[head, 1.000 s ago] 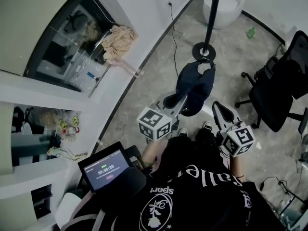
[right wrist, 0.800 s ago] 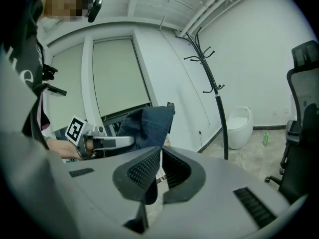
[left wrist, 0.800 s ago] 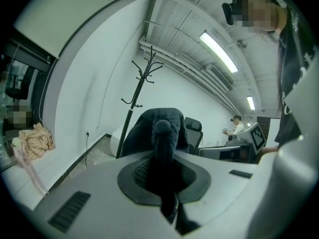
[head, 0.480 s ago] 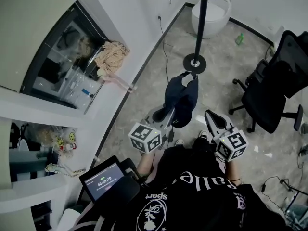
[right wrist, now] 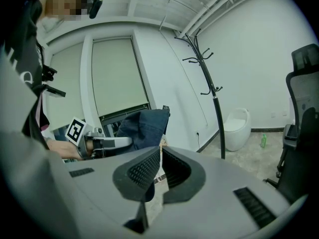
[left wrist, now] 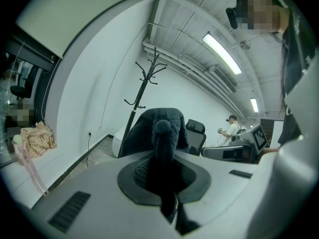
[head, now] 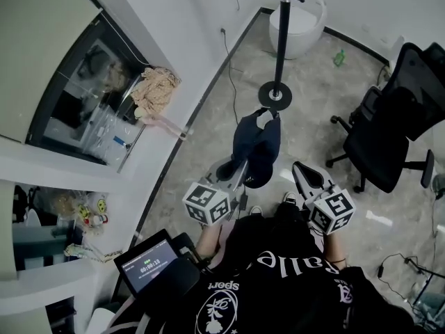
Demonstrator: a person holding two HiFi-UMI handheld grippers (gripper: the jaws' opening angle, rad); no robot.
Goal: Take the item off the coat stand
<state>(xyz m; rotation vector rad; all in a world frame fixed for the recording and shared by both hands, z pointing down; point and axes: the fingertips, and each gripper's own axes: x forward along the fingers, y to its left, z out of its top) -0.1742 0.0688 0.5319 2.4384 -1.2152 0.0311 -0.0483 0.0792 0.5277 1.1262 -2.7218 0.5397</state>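
A dark blue cap (head: 256,145) hangs from my left gripper (head: 240,170), which is shut on its edge, in the air over the floor. In the left gripper view the cap (left wrist: 160,131) fills the space just past the jaws of the left gripper (left wrist: 164,171). The black coat stand (head: 280,40) rises behind it with bare hooks, its round base (head: 275,94) just beyond the cap. To the right my right gripper (head: 301,170) is shut with nothing in it. Its own view shows the right gripper (right wrist: 159,159), the cap (right wrist: 148,127) at left and the stand (right wrist: 207,83).
A black office chair (head: 393,134) stands at the right. A white round bin (head: 300,21) and a green bottle (head: 338,58) lie past the stand. A beige cloth (head: 154,92) sits by the glass wall at left. A person (left wrist: 230,129) stands far off.
The cap in my left gripper has drawn back from the coat stand, and more floor shows between its base and the cap. Both grippers kept their hold and spacing.
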